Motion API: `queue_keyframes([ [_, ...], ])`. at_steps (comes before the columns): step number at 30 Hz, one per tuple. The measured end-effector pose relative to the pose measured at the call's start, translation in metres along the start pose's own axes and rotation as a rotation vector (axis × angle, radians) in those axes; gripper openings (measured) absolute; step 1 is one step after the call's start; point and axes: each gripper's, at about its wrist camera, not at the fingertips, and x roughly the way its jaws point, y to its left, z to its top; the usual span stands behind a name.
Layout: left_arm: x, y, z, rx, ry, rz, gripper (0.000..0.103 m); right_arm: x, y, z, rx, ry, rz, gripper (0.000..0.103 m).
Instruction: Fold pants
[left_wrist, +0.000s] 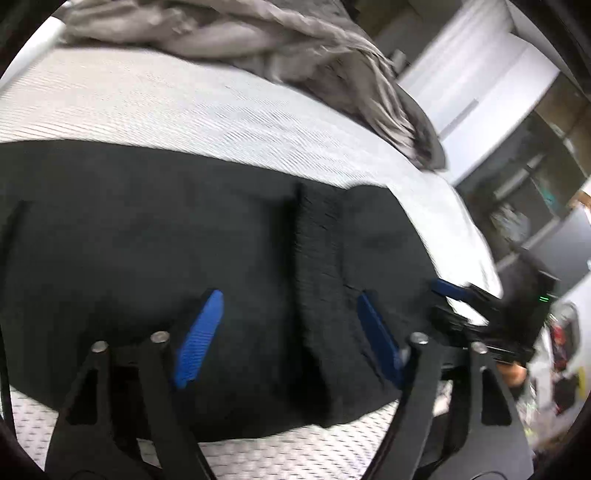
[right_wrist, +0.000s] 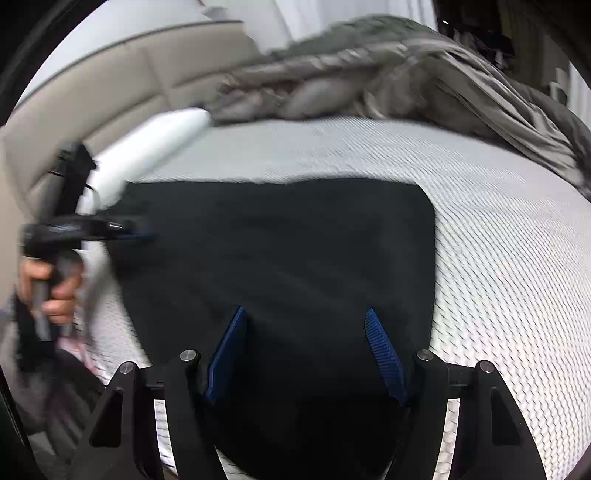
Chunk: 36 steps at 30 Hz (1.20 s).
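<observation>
Black pants (left_wrist: 147, 240) lie flat and folded on a white textured mattress (left_wrist: 184, 107). A ribbed band (left_wrist: 317, 258) runs across them. My left gripper (left_wrist: 290, 295) hovers over the pants with its blue pads (left_wrist: 199, 339) wide apart and nothing pinched between them. In the right wrist view the pants (right_wrist: 277, 240) form a dark rectangle on the mattress (right_wrist: 498, 240). My right gripper (right_wrist: 304, 313) stands open above their near edge. The left gripper (right_wrist: 125, 229), held by a hand (right_wrist: 55, 291), sits at the pants' left edge. The right gripper (left_wrist: 454, 291) shows at the pants' right edge.
A crumpled grey blanket (left_wrist: 258, 40) (right_wrist: 369, 66) lies along the far side of the bed. A white pillow (right_wrist: 147, 147) and a beige padded headboard (right_wrist: 110, 81) are at the left. Shelves and furniture (left_wrist: 535, 184) stand beyond the bed's right edge.
</observation>
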Motion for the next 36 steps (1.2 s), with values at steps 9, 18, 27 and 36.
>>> queue_keyframes([
  [9,0.057,0.003,-0.008,-0.12,0.178,-0.241,0.064,0.012,-0.006,-0.021,-0.052,0.036,-0.032,0.07],
  [18,0.075,-0.003,-0.002,-0.207,0.1,-0.224,0.013,0.012,0.007,-0.012,-0.052,0.034,-0.023,0.077],
  [27,0.018,-0.004,0.015,-0.065,-0.085,0.004,0.011,0.01,0.009,-0.004,-0.033,0.009,0.003,0.077],
  [36,0.014,0.033,0.005,-0.046,-0.03,0.203,0.034,0.019,-0.002,-0.006,0.015,0.06,-0.013,0.08],
])
